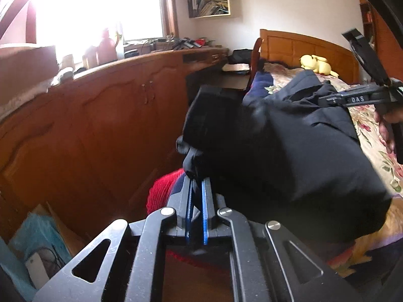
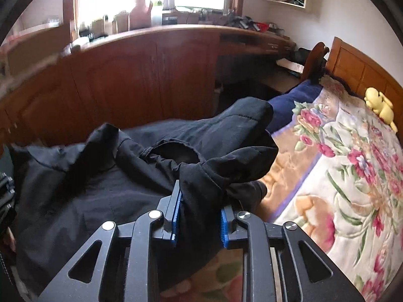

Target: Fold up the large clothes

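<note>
Garment: big black padded jacket (image 2: 141, 176), bunched up and draped over the near end of the bed, filling the lower left and middle of the right wrist view
Left gripper (image 1: 197, 176): bottom centre of the left wrist view, blue pads pretty much together, pinching a thin bit of the jacket's edge, with the rest of the jacket hanging off to the right of it
Right gripper (image 2: 200, 196): bottom centre of its own view, jaws partway apart with a thick fold of the jacket between them. The fabric touches the left pad, but I honestly can't tell if the right pad is pressing on it
Right gripper from the other side: it shows at the right edge of the left wrist view, up by the far side of the jacket, with a hand (image 1: 385, 125) on the handle below it
Bed: floral blanket (image 2: 340, 176) on the right side, wooden headboard (image 2: 357, 70) upper right
Plush toy (image 2: 377, 103): yellow, lying by the headboard, well apart from the jacket
Cabinet (image 1: 100, 115): long wooden unit running along the left, cluttered top under a blown-out bright window
Red fabric (image 1: 163, 188): peeking out just left of the left gripper's fingers, below the jacket
</note>
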The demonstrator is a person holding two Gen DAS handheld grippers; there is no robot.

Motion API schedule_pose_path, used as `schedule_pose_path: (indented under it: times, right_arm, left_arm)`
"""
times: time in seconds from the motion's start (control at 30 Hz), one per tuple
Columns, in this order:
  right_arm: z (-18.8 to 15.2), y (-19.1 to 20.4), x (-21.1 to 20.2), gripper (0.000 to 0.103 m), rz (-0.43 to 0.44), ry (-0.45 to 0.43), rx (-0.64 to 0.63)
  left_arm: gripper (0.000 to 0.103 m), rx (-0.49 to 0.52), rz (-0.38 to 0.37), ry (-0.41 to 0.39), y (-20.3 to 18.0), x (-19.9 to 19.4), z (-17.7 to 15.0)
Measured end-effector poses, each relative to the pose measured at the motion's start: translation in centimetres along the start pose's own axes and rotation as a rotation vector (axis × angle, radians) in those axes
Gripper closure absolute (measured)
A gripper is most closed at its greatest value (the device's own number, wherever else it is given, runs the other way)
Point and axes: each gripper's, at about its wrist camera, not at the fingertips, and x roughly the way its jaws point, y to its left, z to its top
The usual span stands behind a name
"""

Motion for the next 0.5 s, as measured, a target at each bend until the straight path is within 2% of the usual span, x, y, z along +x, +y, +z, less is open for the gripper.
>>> schedule_pose_path:
  times: [0.1,0.2,0.33,0.5]
  right_arm:
    - [-0.9,-1.7,0.8,0.056,0.013,0.038,0.007]
    - [-1.8,-3.5,0.6,0.050,0.036,0.034,0.026]
    - [-2.4,-3.8,-0.2,0.048,0.076,-0.020,0.019]
    - [-3.8,-3.0,-0.6,0.046,0.162,-0.020,-0.005]
  left_arm:
    - [0.096,-0.037,-0.015,0.019,0.8,0.1,-1.1]
    - [0.095,-0.053,-0.023,0.012,0.9,-0.9,-1.0]
    - [0.094,-0.034,-0.019,-0.032,0.1,-3.6,-0.2]
    - [0.093,0.009,0.004,-0.126,-1.1,-7.7,2.1]
